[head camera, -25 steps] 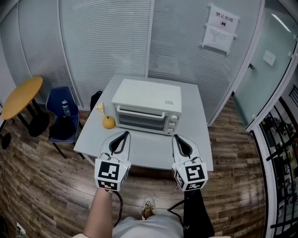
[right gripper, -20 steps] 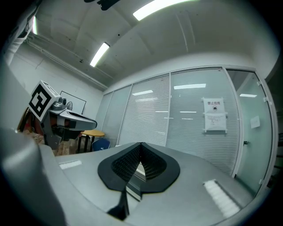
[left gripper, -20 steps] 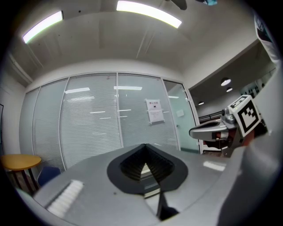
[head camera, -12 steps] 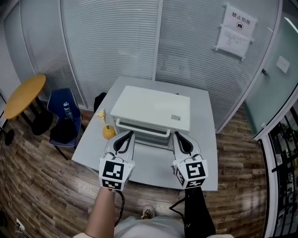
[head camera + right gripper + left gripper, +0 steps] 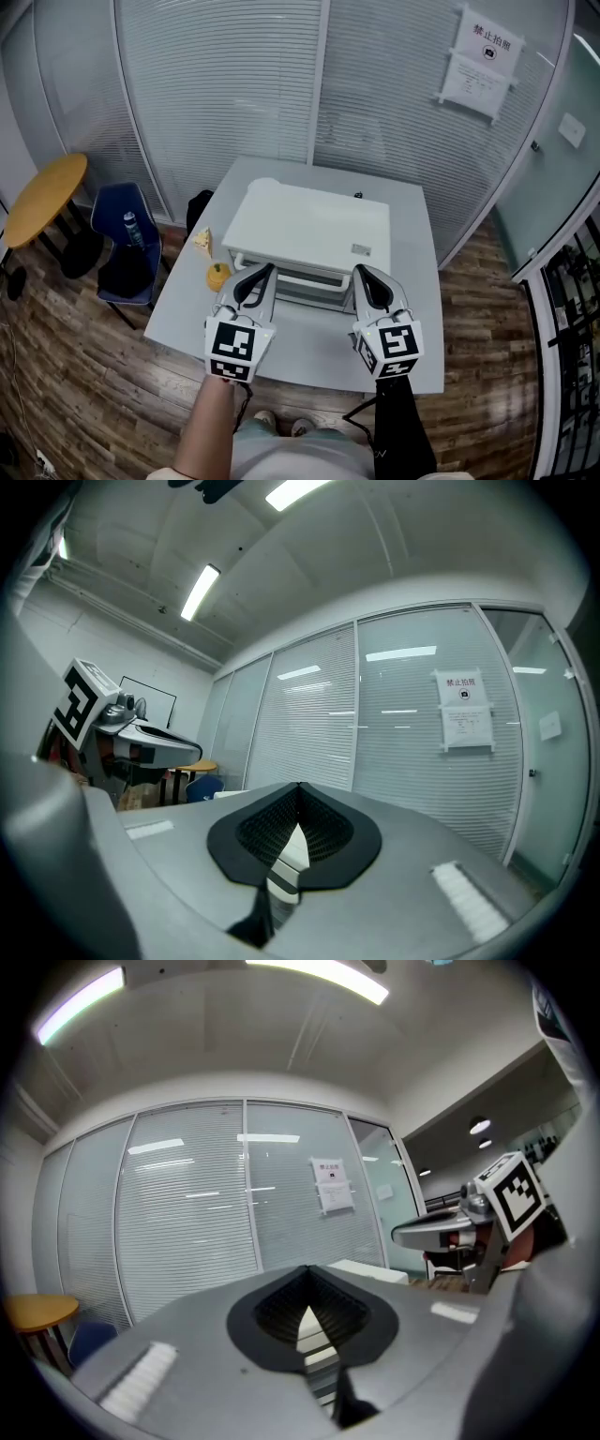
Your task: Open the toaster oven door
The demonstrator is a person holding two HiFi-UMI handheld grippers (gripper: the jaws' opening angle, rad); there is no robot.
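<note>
A white toaster oven (image 5: 309,225) stands on a grey table (image 5: 412,309), its door facing me. From this steep angle only a thin strip of the door and its handle (image 5: 298,274) shows, and the door looks closed. My left gripper (image 5: 266,269) hovers just before the oven's front left, jaws together, holding nothing. My right gripper (image 5: 359,271) hangs by the front right, also shut and empty. In the left gripper view a sliver of the oven (image 5: 316,1335) shows between the fingers (image 5: 272,1312). The right gripper view shows another sliver (image 5: 287,853).
An orange fruit (image 5: 217,276) and a small yellowish wedge (image 5: 202,241) lie on the table left of the oven. A blue chair (image 5: 127,246) with a bottle and a round yellow table (image 5: 42,199) stand at the left. Glass partitions with blinds lie behind.
Both grippers have moved forward from the table's near edge to the oven's front. The head camera has moved in over the oven, so the door face is now nearly hidden.
</note>
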